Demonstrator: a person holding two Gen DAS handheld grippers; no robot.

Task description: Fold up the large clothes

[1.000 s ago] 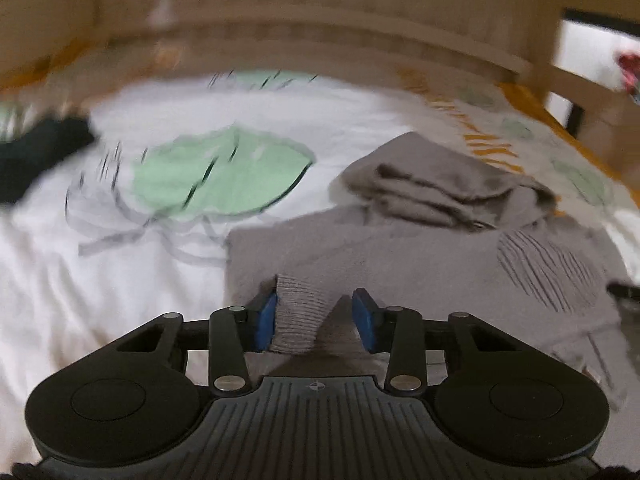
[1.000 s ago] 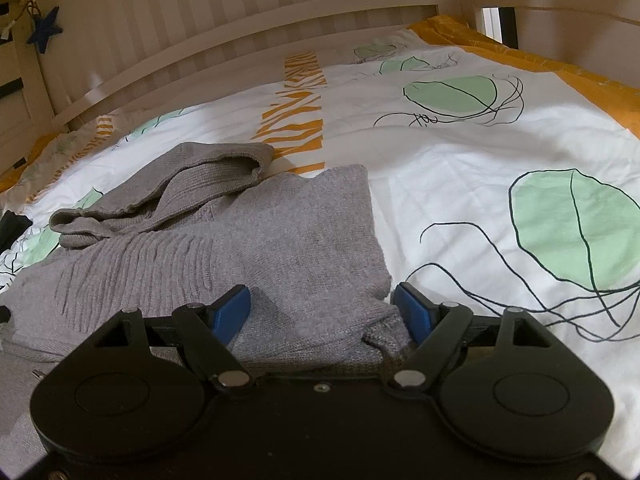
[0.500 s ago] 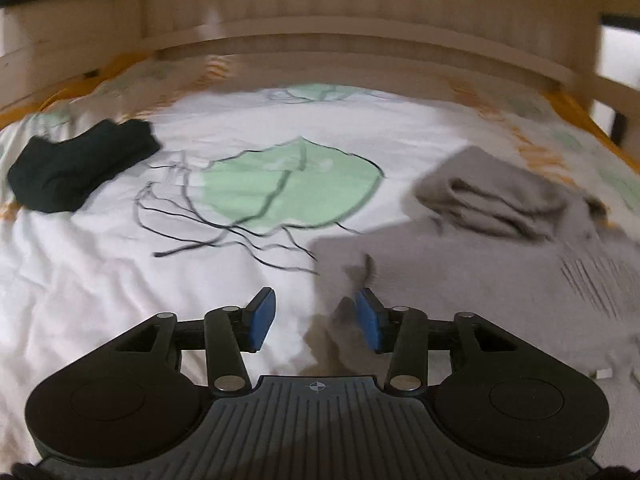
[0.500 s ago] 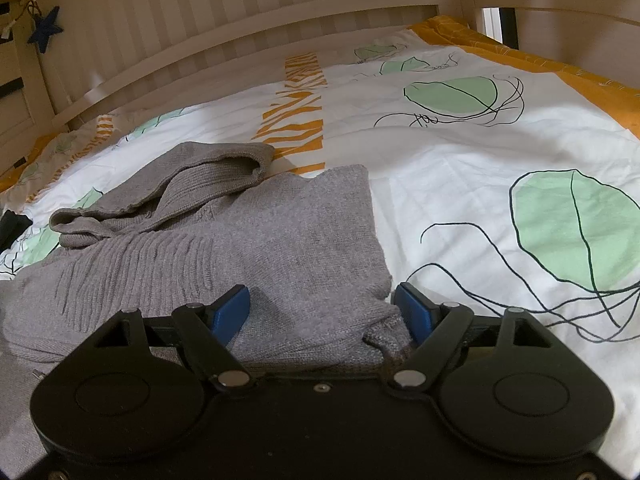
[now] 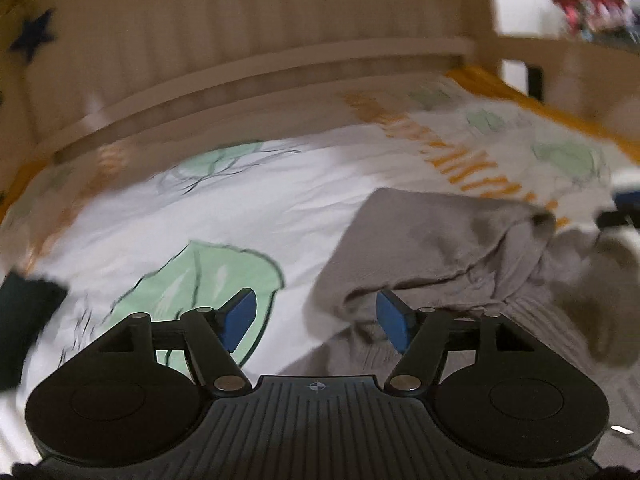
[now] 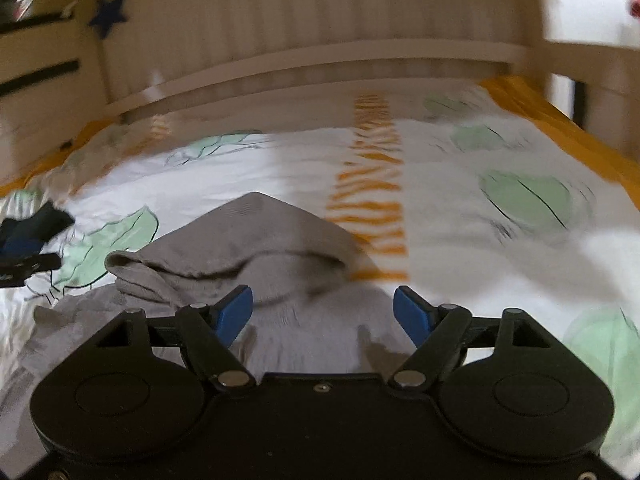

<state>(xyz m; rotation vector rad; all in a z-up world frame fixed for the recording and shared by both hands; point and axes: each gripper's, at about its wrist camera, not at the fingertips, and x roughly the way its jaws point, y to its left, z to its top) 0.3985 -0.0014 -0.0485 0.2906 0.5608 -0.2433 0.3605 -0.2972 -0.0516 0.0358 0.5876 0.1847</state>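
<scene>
Left claw [image 5: 316, 316]: jaws spread, have just been opening, nothing gripped.
Right claw [image 6: 323, 316]: jaws wide, empty.
Grey knitted hooded sweater [image 6: 280, 248]: on leaf-print bed cover [image 6: 240, 172], ahead of and below both claws.

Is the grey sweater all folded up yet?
Not yet. Done: the grey sweater lies on the bedspread with its sides looking folded in. In hand: nothing. The left tool has just been opening with nothing between its pads, and the right tool is open too. Left: the hood still sticks out, so more folding remains.
</scene>
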